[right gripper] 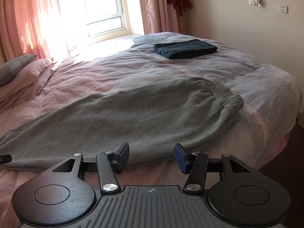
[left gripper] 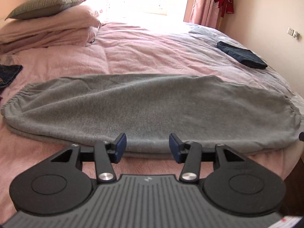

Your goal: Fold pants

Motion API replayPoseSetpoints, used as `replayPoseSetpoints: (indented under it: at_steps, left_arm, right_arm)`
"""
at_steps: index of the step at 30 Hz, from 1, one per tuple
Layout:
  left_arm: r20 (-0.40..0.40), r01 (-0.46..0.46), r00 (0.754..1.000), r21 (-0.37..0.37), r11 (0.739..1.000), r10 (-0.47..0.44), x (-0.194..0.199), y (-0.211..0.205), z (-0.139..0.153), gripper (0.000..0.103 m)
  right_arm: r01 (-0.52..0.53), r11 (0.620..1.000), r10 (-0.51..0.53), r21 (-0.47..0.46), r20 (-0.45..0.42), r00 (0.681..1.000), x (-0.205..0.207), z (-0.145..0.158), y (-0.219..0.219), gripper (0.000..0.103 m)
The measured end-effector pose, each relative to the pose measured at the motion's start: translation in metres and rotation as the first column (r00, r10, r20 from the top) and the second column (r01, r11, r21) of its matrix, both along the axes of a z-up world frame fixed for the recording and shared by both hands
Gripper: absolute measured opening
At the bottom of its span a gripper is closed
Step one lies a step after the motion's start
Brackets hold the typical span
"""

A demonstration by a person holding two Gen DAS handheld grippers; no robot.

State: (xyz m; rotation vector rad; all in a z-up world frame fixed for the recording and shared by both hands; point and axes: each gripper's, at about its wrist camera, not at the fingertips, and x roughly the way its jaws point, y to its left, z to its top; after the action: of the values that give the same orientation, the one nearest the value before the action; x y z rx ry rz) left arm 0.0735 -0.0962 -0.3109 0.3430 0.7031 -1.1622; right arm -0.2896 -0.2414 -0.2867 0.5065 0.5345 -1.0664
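A: Lying flat across the near part of the bed [left gripper: 144, 43], the grey pants [left gripper: 148, 106] are folded lengthwise, one leg stacked on the other. An elastic end shows at each side in the left wrist view; the right wrist view shows a gathered elastic band toward the right.

B: And the grippers?

A: The left gripper [left gripper: 147, 146] has its jaws spread wide, blue pads [left gripper: 120, 146] apart, nothing between them. It hangs at the near edge of the pants. Whether the pads touch the cloth cannot be told. The right gripper [right gripper: 152, 156] is likewise wide apart and empty, at the near edge of the pants [right gripper: 121, 117].

B: Surroundings?

A: A pink quilt [right gripper: 91, 79] covers the bed. A folded dark blue garment [right gripper: 185, 48] lies well apart, near the far right corner. Pillows [left gripper: 47, 20] are stacked at far left. Pink curtains [right gripper: 24, 19] flank a bright window [right gripper: 102, 9]; a red item [right gripper: 179, 0] hangs by the wall.
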Motion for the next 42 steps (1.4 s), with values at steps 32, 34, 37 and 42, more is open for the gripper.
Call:
replayPoseSetpoints:
  at_steps: [32,34,37,42]
  left_arm:
    - [0.08,0.003,0.997,0.012,1.0,-0.004,-0.032,0.066,0.026,0.062]
    - [0.025,-0.033,0.999,0.01,0.999,0.032,-0.011,0.067,0.016,0.059]
    - [-0.089,-0.107,0.99,0.015,0.994,0.108,0.031,0.069,-0.001,0.047]
    - [-0.224,-0.288,0.935,-0.019,0.957,0.277,0.115,0.074,-0.016,0.043]
  right_arm:
    - [-0.049,0.999,0.049,0.004,-0.008,0.999,-0.003,0.009,0.067,0.062]
    - [-0.041,0.999,0.042,0.033,-0.019,0.999,0.0,0.001,0.06,0.062]
    - [-0.027,0.997,0.029,0.077,-0.034,0.999,0.003,-0.012,0.047,0.062]
    - [0.02,0.995,-0.015,0.102,-0.047,0.999,0.006,-0.029,0.026,0.062]
